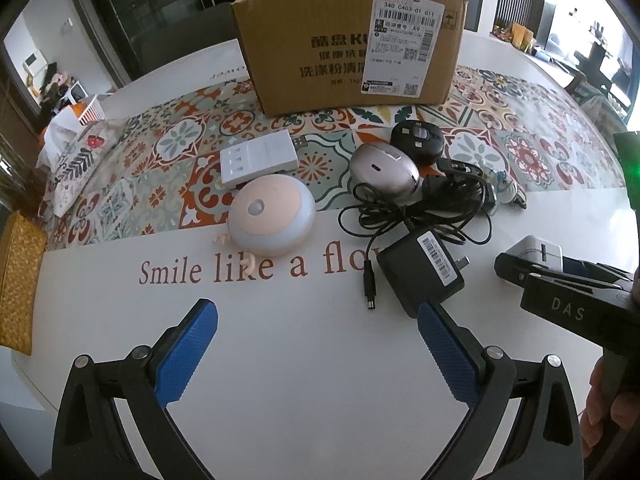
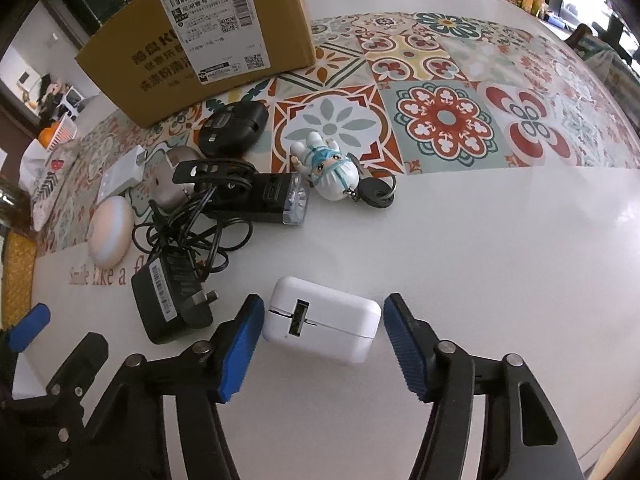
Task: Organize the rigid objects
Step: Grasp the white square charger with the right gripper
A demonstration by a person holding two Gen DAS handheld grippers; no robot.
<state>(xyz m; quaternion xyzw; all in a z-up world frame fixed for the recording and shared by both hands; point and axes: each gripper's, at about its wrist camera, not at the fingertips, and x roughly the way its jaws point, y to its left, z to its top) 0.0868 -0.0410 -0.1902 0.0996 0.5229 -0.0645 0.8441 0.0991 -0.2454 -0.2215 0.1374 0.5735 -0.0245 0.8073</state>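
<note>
White USB charger point(image 2: 322, 322) lies on the bare white surface point(image 2: 480, 260), between the spread fingers of the right gripper point(image 2: 322, 346); the left pad appears to touch or nearly touch its side, the right pad stands apart. Nothing is clamped. Risk: closing off-centre may pivot the smooth, rounded block and squeeze it out forward. Black power adapter point(image 2: 170, 300) sits just beside the left finger; a sideways drift could snag its prongs or its tangled cord point(image 2: 188, 232). Left gripper point(image 1: 316, 344) hovers with fingers apart over bare surface, holding nothing, near the adapter. Farther off lie a bike light point(image 2: 260, 196), a figurine keychain point(image 2: 332, 172) and a round night light point(image 1: 272, 216). Cardboard box point(image 1: 348, 44) stands farthest, the probable destination; carrying over the clutter risks knocks.
</note>
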